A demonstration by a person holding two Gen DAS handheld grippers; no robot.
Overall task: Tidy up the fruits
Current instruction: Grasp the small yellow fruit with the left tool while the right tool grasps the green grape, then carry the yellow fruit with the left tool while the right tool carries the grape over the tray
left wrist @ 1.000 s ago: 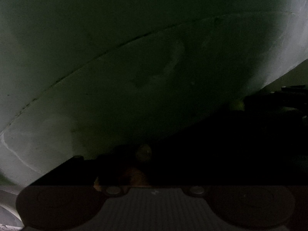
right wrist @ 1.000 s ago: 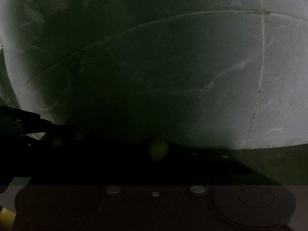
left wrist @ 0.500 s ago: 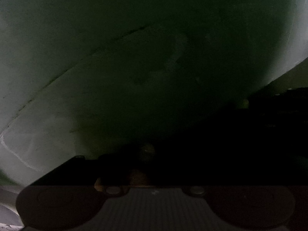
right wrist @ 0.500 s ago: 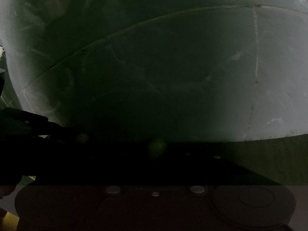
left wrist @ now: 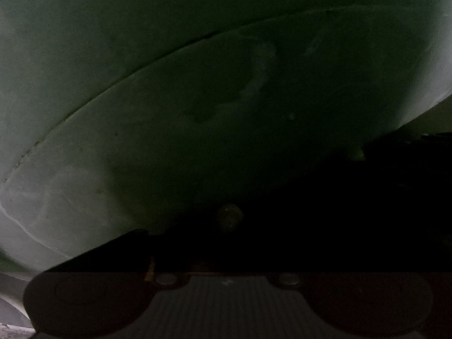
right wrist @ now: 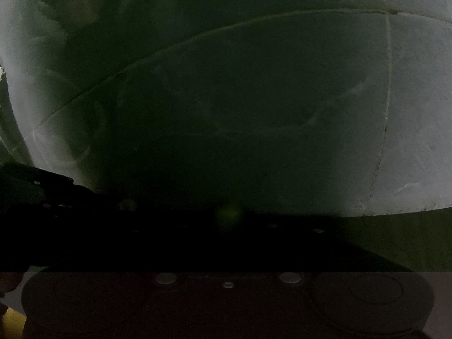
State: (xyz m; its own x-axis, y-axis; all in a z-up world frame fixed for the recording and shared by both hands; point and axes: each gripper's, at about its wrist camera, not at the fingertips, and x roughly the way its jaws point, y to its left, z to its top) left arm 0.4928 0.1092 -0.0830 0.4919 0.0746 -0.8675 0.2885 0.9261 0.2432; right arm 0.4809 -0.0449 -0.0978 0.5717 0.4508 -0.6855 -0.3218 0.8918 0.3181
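Both views are very dark. In the left wrist view a dim, pale round fruit [left wrist: 229, 216] sits where the tips of my left gripper [left wrist: 229, 227] meet. Its jaws are closing down to shut, but the fingers are lost in shadow. I cannot tell whether they press on the fruit. In the right wrist view a small green round fruit [right wrist: 229, 214] glows faintly at the tip of my right gripper [right wrist: 229, 223], which is shut. Its hold on the fruit is hidden. The same green fruit [left wrist: 357, 154] shows at the right of the left wrist view.
Pale stone floor tiles [left wrist: 141, 141] with thin joints [right wrist: 388, 84] fill the background of both views. The left gripper's dark body [right wrist: 50, 186] juts in from the left of the right wrist view. A dark flat surface [right wrist: 395, 240] lies under both grippers.
The brownish patch seen under the pale fruit in the left wrist view has faded into shadow. The floor joints have shifted slightly in both views. Both fruits stay at the centre.
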